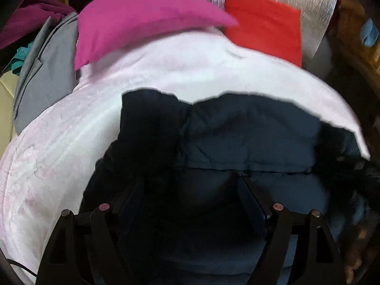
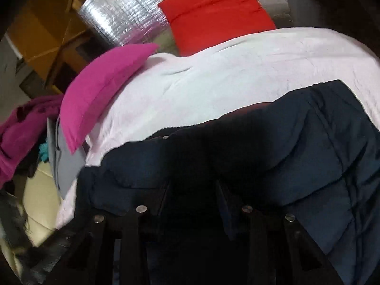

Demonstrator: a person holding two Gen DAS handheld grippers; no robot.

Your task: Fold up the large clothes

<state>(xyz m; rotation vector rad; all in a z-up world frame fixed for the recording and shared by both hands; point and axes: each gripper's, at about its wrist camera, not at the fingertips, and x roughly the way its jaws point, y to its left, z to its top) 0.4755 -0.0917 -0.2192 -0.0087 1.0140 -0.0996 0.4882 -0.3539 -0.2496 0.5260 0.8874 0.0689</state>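
The dark navy quilted puffer jacket (image 1: 249,137) lies spread, barely folded, on the pale pink bed cover (image 1: 59,142), the left gripper (image 1: 190,190) wide open above it, the right gripper (image 2: 192,187) narrower, its grip unclear.

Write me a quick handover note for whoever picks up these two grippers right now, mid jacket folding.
Left gripper: jaws wide apart, low over the navy puffer jacket, gripping nothing that I can see.
Right gripper: jaws partly closed over a dark part of the jacket near its edge; too dark to tell whether fabric is pinched.
Jacket: spread on the pale pink bedcover; pink pillow and red pillow lie beyond it.
Done: jacket looks laid out; I can't tell whether any fold is made.
Left: grip the jacket, fold it, tidy it. A pile of other clothes lies beside the bed.
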